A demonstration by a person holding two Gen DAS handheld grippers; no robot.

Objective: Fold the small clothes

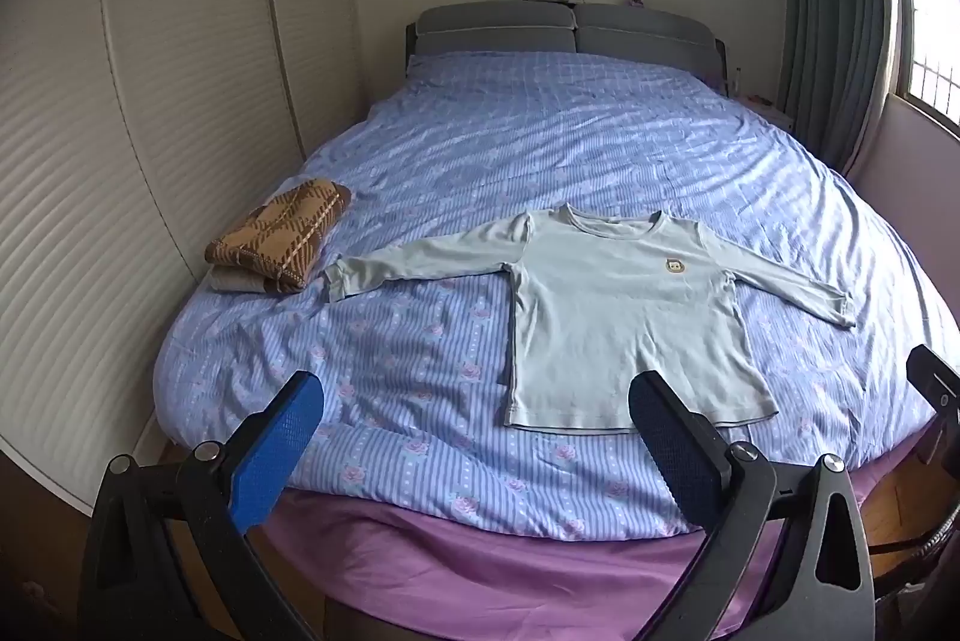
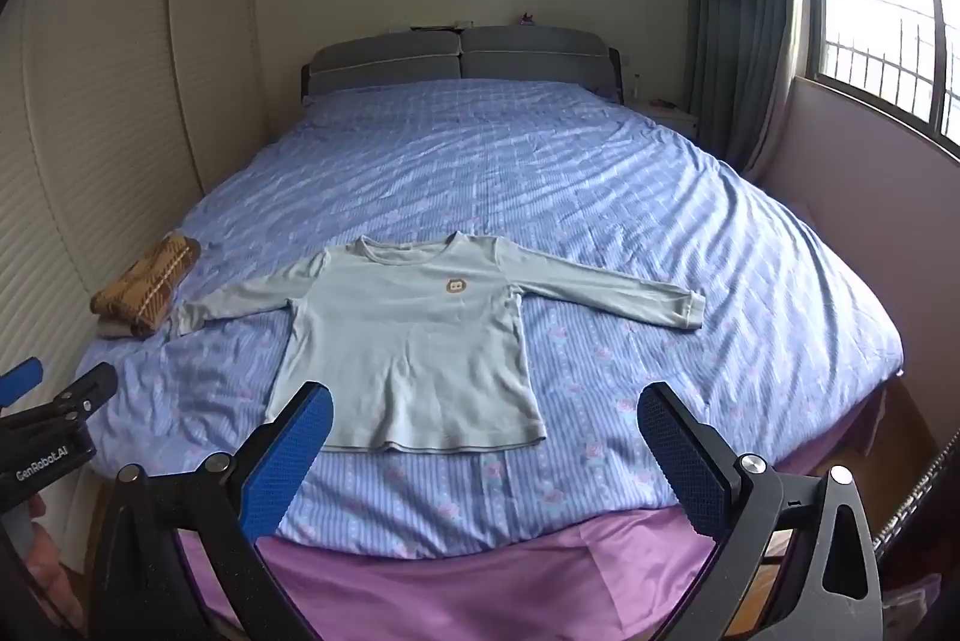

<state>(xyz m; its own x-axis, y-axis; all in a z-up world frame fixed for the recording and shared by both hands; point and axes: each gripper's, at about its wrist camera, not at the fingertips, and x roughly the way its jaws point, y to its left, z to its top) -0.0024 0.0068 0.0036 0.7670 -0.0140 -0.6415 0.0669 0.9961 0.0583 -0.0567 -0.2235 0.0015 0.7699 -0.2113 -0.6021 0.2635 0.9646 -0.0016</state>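
Your left gripper [image 1: 474,404] sits low in the frame with its 2 blue-padded fingers [image 1: 273,461] spread wide apart, nothing between them, aimed down at the bed. Your right gripper [image 2: 485,416] is the same: 2 fingers splayed wide, empty, hovering off the foot of the bed. The pale green long-sleeved child's shirt [image 1: 618,317] [image 2: 408,341] lies flat, front up, both sleeves stretched out sideways, on the blue striped floral duvet [image 1: 540,149] [image 2: 600,197], centre of both frames, hem nearest you. A small brown animal patch [image 1: 676,268] [image 2: 456,286] shows on its chest. A folded brown plaid garment [image 1: 279,236] [image 2: 147,284] rests on a grey folded piece at mid left, just beside the shirt's sleeve cuff. A purple sheet [image 1: 480,563] [image 2: 480,569] shows under the duvet at the bottom.
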